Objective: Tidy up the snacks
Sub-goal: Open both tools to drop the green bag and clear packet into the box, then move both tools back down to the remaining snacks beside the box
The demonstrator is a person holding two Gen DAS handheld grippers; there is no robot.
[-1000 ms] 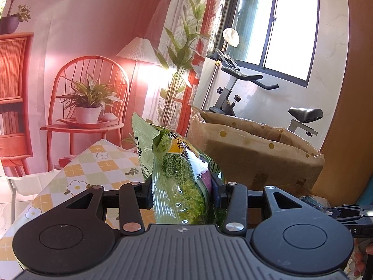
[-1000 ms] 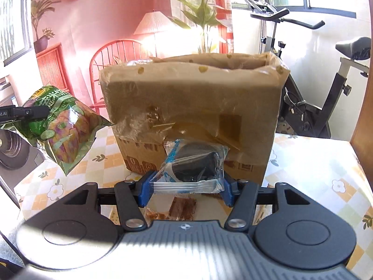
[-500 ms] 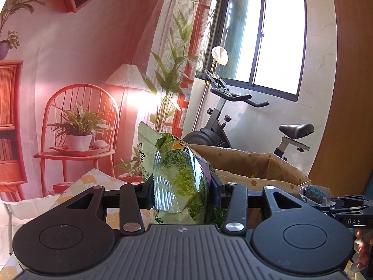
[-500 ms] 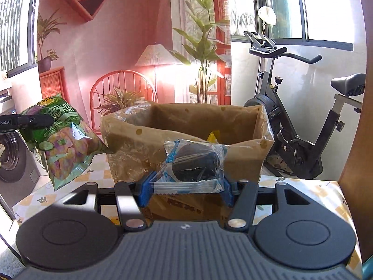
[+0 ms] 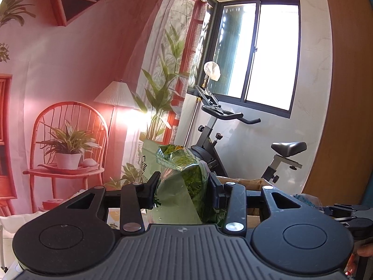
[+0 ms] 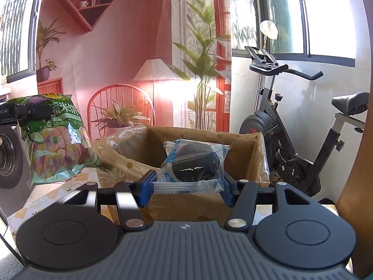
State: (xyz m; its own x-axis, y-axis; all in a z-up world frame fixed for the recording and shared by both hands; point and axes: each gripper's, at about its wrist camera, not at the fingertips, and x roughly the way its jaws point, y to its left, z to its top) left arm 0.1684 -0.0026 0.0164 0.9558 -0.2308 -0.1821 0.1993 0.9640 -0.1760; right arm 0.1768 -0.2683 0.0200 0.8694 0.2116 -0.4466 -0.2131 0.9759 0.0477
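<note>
Left gripper (image 5: 181, 192) closing, clamped on green snack bag (image 5: 179, 186); right gripper (image 6: 185, 187) pinched clear cookie packet (image 6: 193, 165) over cardboard box (image 6: 247, 154). Judged light, crinkly, crushable; best gripped at seams.

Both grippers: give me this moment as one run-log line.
left gripper: fingers closing, gripping green snack bag | right gripper: holding clear-wrapped dark snack | cardboard box: open, beyond both
</note>
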